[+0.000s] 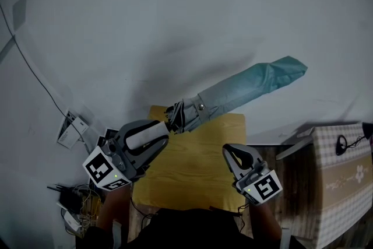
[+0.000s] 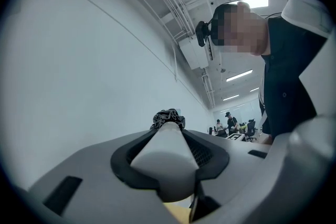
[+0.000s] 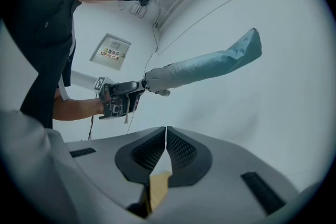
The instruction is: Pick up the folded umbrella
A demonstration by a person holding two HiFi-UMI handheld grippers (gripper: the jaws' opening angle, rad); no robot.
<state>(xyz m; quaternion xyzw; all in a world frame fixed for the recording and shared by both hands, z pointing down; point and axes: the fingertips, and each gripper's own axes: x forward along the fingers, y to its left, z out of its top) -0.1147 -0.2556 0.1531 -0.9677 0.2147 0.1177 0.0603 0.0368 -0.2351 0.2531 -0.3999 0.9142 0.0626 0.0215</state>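
Your left gripper is clamped on the folded umbrella. Its two jaws close round the pale, rounded handle, and the left gripper view shows that handle filling the gap between the dark pads. The gripper sits over the near-left corner of the yellow pad, angled toward the pad's far edge.

The umbrella is off the pad and carried only by that grip. From the handle it runs away over the pad's far edge and on past the pad's far-right corner, rising slightly toward its tip. A light teal sleeve covers its length and ends in a loose, flattened flap at the far end. Near the handle, the dark bunched fabric and rib ends sit just beyond the jaws. A small round snap shows on the sleeve close by.

Your right gripper holds nothing. Its jaws are pressed together with no gap between the pads, and it hovers over the pad's right edge, well apart from the umbrella.

Right of the pad stands a checked box with a floral band. Left of the pad, near the floor, lies a tangle of cables. The pale surface behind the umbrella is probably a wall, though the head view alone doesn't settle it.
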